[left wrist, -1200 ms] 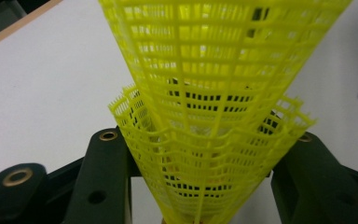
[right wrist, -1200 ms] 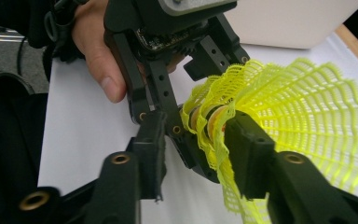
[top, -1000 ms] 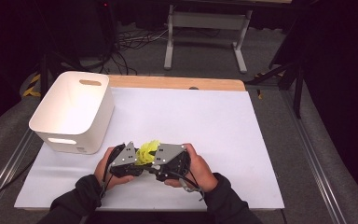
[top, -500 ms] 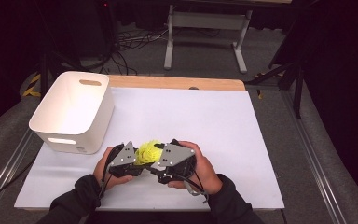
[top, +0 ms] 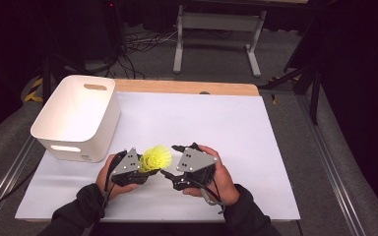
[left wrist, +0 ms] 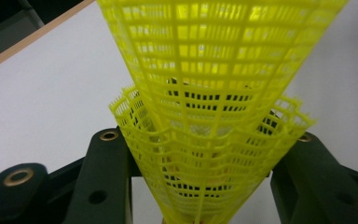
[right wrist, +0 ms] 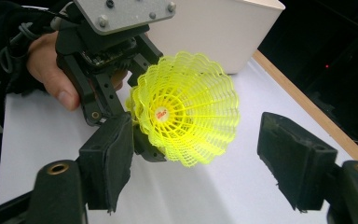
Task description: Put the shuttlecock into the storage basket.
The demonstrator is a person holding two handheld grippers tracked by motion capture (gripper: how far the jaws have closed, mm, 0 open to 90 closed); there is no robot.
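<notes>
Near the tabletop's front edge, the right gripper (top: 170,161) had just spread its jaws off the yellow shuttlecocks (top: 156,157), leaving the nested pair clamped in the left gripper (top: 145,169) alone, seemingly bound for the white bin (top: 58,129).

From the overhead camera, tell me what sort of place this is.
Probably a lab or recording workspace, not a home: a table covered with plain white sheeting, dark curtains around it, loose cables on the grey floor beside a metal stand, and a white bin set out for the work.
</notes>
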